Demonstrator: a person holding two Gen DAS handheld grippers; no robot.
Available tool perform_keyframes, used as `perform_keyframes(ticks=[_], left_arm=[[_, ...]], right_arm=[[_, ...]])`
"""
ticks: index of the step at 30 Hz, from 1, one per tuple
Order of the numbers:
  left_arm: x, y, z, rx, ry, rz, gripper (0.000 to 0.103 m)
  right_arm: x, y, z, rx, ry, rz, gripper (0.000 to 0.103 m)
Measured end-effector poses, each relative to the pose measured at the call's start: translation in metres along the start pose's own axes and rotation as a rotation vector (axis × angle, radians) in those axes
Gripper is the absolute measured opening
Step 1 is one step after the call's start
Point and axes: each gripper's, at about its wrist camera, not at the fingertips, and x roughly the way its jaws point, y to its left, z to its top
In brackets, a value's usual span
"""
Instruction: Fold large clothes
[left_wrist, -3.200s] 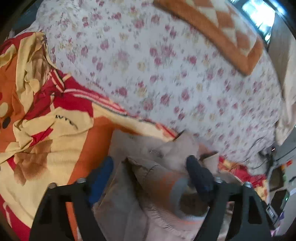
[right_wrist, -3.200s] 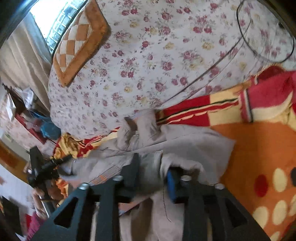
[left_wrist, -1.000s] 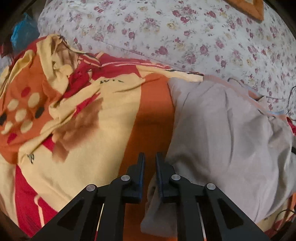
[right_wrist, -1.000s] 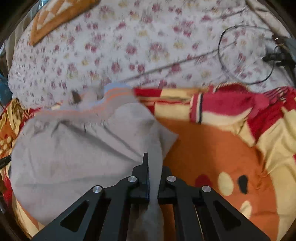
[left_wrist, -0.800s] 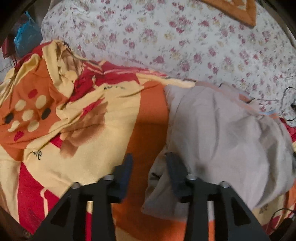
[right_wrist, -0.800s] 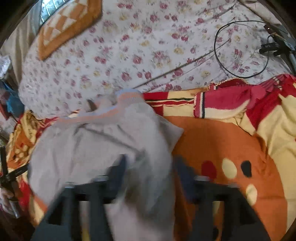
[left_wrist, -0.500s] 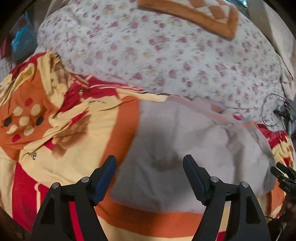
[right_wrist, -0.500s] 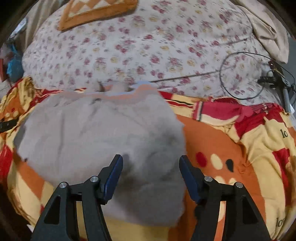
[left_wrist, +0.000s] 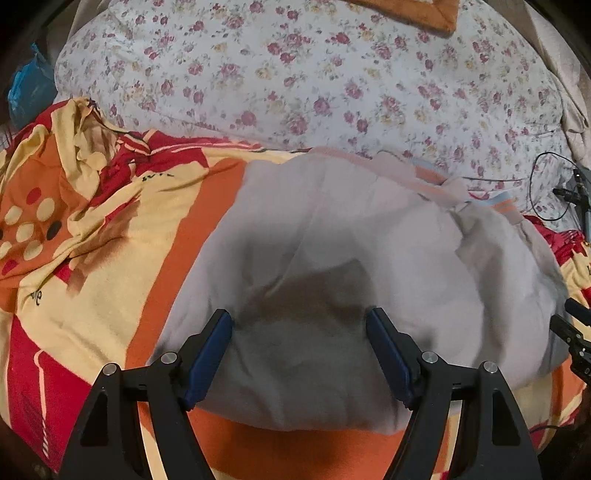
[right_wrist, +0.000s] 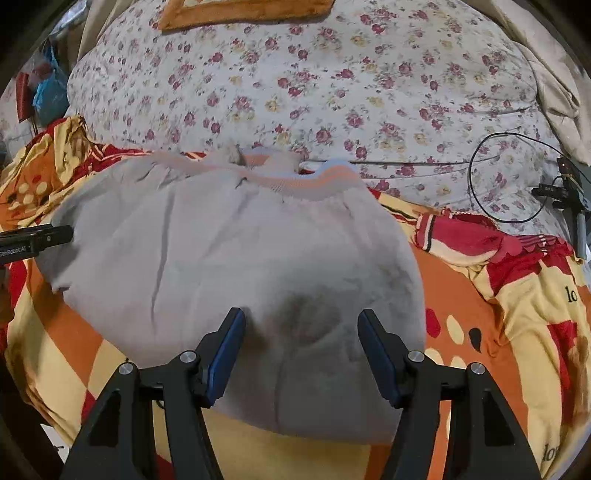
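The pale grey, soft fleecy garment (left_wrist: 332, 258) with its orange-and-blue striped ribbed hem (right_wrist: 314, 181) lay spread in a rounded, folded heap, right there below both grippers and just ahead of their fingertips. Its striped hem sat at the far edge, away from the grippers, and the near folded edge curved just beneath the fingers.

The left gripper (left_wrist: 299, 347) hung over the garment's near edge with its blue-padded fingers (left_wrist: 210, 354) spread wide, nothing pinched between them, only the cloth lying underneath. The right gripper (right_wrist: 301, 347) did the same from its side: jaws released, blue pads (right_wrist: 376, 354) apart, empty, a dark shadow on the fabric between them. In the left view the tip of the other gripper poked in at the far right edge; in the right view the other one showed at the far left.

Under the garment stretched an orange, yellow and red patterned blanket (left_wrist: 110, 258), rumpled to the left gripper's left and bunched in red folds (right_wrist: 480, 236) to the right gripper's right. Beyond the grippers lay a white quilt with small rose flowers (right_wrist: 314, 85), an orange checked cushion (right_wrist: 240, 11) at its far edge, and a thin black cable loop (right_wrist: 517, 177) off to the right.
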Motion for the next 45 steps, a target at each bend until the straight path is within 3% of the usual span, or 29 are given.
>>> perform_keyframes(ticks=[8,13,17,19,21,23,28,31,36,42,44,45], left_arm=[[0.024,-0.002,0.006,-0.001,0.005,-0.003,0.079],[0.030,0.000,0.006,0.011,0.006,-0.008,0.080],[0.024,0.004,0.010,-0.002,0.007,-0.012,0.077],[0.010,0.009,0.014,-0.019,-0.033,0.000,0.076],[0.000,0.015,0.016,-0.021,-0.054,0.006,0.077],[-0.008,0.022,0.014,-0.027,-0.063,-0.001,0.077],[-0.006,0.041,0.001,-0.069,-0.020,-0.014,0.078],[0.007,0.042,-0.001,-0.063,0.014,0.041,0.078],[0.024,0.040,0.006,-0.082,0.007,0.054,0.078],[0.038,0.051,0.004,-0.108,-0.023,-0.007,0.078],[0.039,0.054,0.007,-0.102,-0.032,-0.022,0.078],[0.039,0.054,0.008,-0.097,-0.044,-0.030,0.078]], right_arm=[[0.017,-0.008,0.000,-0.001,0.035,-0.016,0.065],[0.037,-0.027,-0.020,-0.054,0.103,-0.090,0.063],[0.039,-0.058,-0.037,0.045,0.141,-0.044,0.064],[0.027,-0.065,-0.035,0.088,0.130,-0.017,0.064],[0.009,-0.066,-0.028,0.119,0.087,0.007,0.065],[-0.009,-0.065,-0.015,0.166,0.016,0.102,0.067],[-0.008,-0.020,0.030,0.178,-0.023,0.409,0.067],[0.013,0.032,0.055,0.126,-0.011,0.483,0.067],[0.065,0.106,0.101,0.088,0.030,0.495,0.067],[0.136,0.143,0.133,0.114,0.121,0.441,0.069],[0.152,0.149,0.133,0.123,0.141,0.411,0.063],[0.153,0.152,0.134,0.112,0.113,0.387,0.043]])
